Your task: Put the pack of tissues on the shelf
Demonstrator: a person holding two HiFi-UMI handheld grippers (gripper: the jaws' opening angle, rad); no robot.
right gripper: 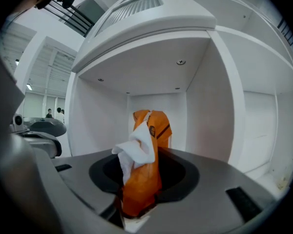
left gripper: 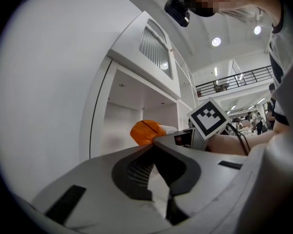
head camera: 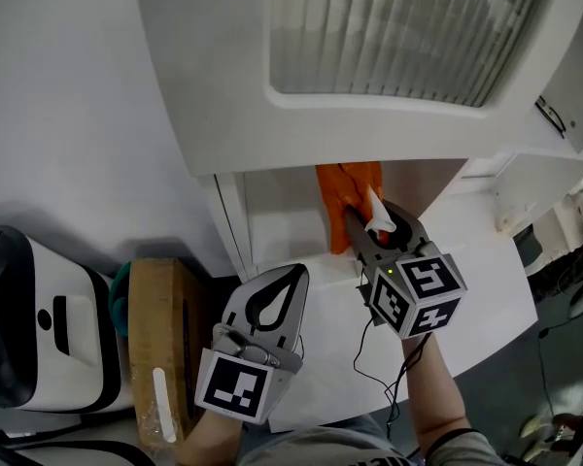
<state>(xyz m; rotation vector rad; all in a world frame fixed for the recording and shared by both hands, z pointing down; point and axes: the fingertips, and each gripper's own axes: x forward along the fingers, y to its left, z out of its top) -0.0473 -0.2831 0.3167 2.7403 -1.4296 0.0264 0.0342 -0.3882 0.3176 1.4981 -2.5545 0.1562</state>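
Note:
The pack of tissues (right gripper: 154, 126) is orange, with a white tissue sticking out at its top. My right gripper (right gripper: 145, 165) is shut on it and holds it upright in front of the shelf's open white compartment (right gripper: 156, 99). In the head view the pack (head camera: 348, 197) reaches just under the cabinet's overhang, with the right gripper (head camera: 364, 223) behind it. My left gripper (head camera: 293, 275) hangs to the left of it and lower, its jaws shut on nothing. In the left gripper view its tips (left gripper: 151, 147) meet, and the pack (left gripper: 145, 131) shows beyond them.
The white cabinet has a slatted vent (head camera: 398, 27) on top and a white ledge (head camera: 466, 289) in front of the compartment. A white-and-black device (head camera: 39, 318) and a brown box (head camera: 160, 348) sit at the left. People stand far off in the hall.

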